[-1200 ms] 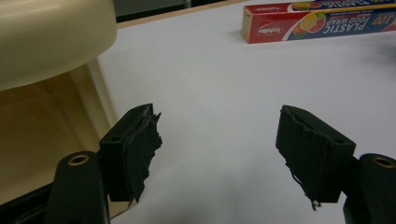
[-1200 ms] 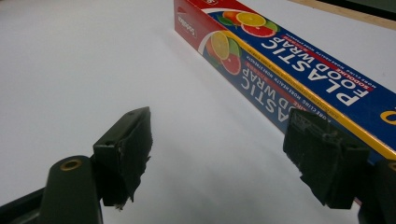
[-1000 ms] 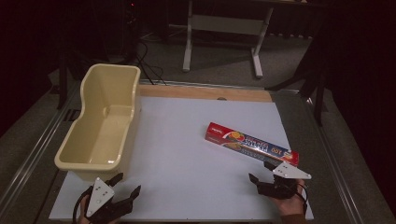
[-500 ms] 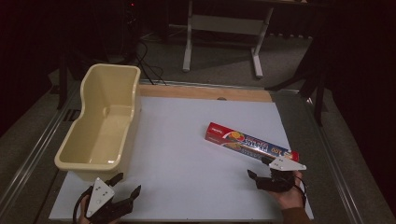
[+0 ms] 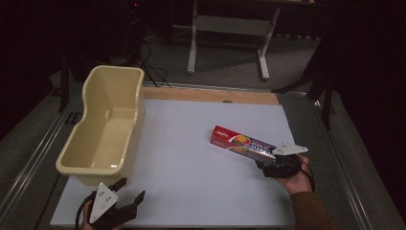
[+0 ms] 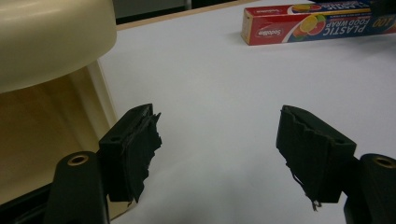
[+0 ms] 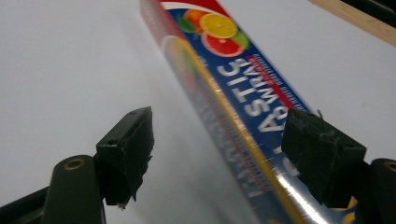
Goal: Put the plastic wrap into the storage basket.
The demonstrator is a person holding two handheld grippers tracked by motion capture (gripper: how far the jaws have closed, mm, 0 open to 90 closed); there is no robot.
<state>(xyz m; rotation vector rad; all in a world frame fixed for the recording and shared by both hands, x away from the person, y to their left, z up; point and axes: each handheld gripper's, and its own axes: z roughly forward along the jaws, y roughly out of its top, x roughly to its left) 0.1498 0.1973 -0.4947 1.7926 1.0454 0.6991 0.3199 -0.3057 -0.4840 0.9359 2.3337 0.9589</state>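
A long red and blue box of plastic food wrap (image 5: 242, 143) lies flat at the right of the white table top (image 5: 191, 143). My right gripper (image 5: 269, 167) is open at the box's near end. In the right gripper view the box (image 7: 243, 93) runs between the two jaws, which stand apart on either side of it. My left gripper (image 5: 128, 192) is open at the table's front left corner, beside the cream plastic tub (image 5: 103, 127). In the left gripper view the tub (image 6: 46, 42) is at the left and the box (image 6: 308, 21) lies far off.
A wooden strip (image 5: 210, 95) borders the table's far edge. Metal rails (image 5: 342, 167) run along both sides. A desk frame (image 5: 230, 28) and cables lie on the floor beyond. Bare white surface stretches between tub and box.
My right gripper has moved forward and left up to the near end of the wrap box, so its jaws now straddle it. The left gripper has stayed put.
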